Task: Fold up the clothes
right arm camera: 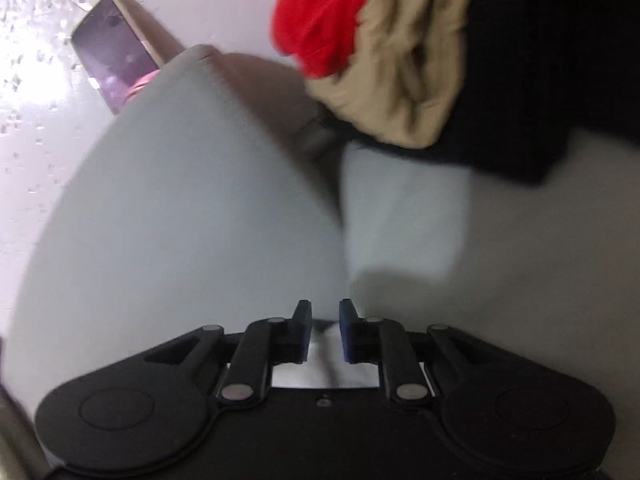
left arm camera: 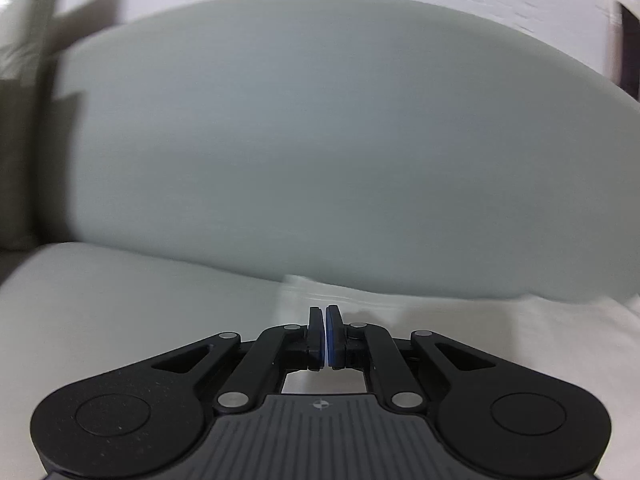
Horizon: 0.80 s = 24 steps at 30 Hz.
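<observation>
Left wrist view: your left gripper (left arm camera: 325, 312) has its pads pressed together, only a thin pale sliver showing between them, so you can't tell whether it pinches a fabric edge or nothing. The pale grey-green garment (left arm camera: 320, 140) spreads ahead of the tips and fills most of the frame, its near hem running left to right just beyond the fingers over the white bed sheet (left arm camera: 120, 300). So the cloth lies forward of you, long axis crosswise.

Right wrist view: your right gripper (right arm camera: 325, 312) stands a little apart, with pale cloth between the jaws near their base; whether the pads press on it is unclear in the blur. The same garment (right arm camera: 180, 220) stretches ahead and left; a pile of red, beige and black clothes (right arm camera: 400, 60) sits beyond, upper right. Both hands look about equally near the hem.
</observation>
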Motion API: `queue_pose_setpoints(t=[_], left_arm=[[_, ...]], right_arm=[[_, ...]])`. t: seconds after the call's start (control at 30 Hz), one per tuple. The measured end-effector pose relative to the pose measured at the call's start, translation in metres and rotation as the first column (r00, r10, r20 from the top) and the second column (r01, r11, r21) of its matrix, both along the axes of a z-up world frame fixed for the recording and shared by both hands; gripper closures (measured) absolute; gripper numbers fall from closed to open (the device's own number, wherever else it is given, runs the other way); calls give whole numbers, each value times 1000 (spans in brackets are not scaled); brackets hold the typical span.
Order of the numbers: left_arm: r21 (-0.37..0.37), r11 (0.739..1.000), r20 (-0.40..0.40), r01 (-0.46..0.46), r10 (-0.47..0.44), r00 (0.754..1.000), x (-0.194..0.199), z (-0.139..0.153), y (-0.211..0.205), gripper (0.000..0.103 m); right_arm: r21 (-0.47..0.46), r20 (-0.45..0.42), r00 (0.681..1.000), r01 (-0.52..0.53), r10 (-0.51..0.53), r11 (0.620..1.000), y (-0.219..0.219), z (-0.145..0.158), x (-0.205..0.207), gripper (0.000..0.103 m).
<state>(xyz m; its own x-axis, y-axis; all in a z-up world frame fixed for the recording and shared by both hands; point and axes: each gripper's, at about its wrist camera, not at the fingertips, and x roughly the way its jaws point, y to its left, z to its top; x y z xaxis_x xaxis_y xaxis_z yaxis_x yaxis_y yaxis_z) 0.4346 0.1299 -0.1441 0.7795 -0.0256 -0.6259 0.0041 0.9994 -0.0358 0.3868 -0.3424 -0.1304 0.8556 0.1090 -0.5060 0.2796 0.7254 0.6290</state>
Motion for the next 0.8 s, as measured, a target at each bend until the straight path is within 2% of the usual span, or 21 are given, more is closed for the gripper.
queue_pose_setpoints(t=[0.03, 0.07, 0.1, 0.13, 0.17, 0.2, 0.3, 0.33, 0.4, 0.5, 0.6, 0.73, 0.8], left_arm=[[29, 999, -19, 16, -16, 1000, 5, -6, -7, 96], [70, 998, -49, 3, 1, 999, 12, -15, -11, 96], [105, 994, -55, -43, 49, 997, 18, -22, -10, 92], [141, 986, -60, -90, 99, 993, 24, -28, -8, 92], [182, 972, -59, -148, 161, 985, 29, -27, -7, 92], [219, 954, -56, -203, 220, 974, 34, -25, -4, 92], [258, 920, -49, -294, 316, 947, 34, -9, 13, 98], [230, 930, -30, -285, 300, 953, 24, 1, 21, 97], [191, 945, 10, -263, 267, 964, -4, 25, 32, 96], [141, 970, 54, -201, 195, 979, -54, 64, 42, 93], [132, 980, 121, -152, 136, 983, -126, 112, 48, 91], [92, 987, 184, -135, 116, 976, -209, 170, 62, 89], [78, 989, 185, -128, 111, 976, -241, 193, 67, 86]], right_arm=[[30, 6, 998, -67, 67, 997, 6, -2, 6, 95], [33, 3, 992, -126, 126, 991, 13, -5, 12, 95], [15, -19, 985, -173, 173, 985, 21, -9, 18, 95], [-24, -69, 981, -183, 181, 983, 27, -15, 25, 100], [-86, -108, 985, -147, 137, 985, 29, -21, 29, 103], [-145, -103, 992, -84, 69, 986, 26, -24, 28, 103], [-246, -109, 989, 73, -103, 966, 20, -13, 21, 103], [-287, -105, 987, 87, -122, 954, 22, -5, 16, 103], [-279, -85, 989, 92, -120, 956, 21, 13, -3, 102], [-188, -34, 995, 84, -92, 979, 19, 49, -50, 98], [-109, 20, 999, 32, -30, 994, 26, 91, -111, 97], [-101, 106, 992, -58, 69, 993, 49, 156, -192, 97], [-110, 133, 983, -112, 127, 988, 52, 184, -220, 94]])
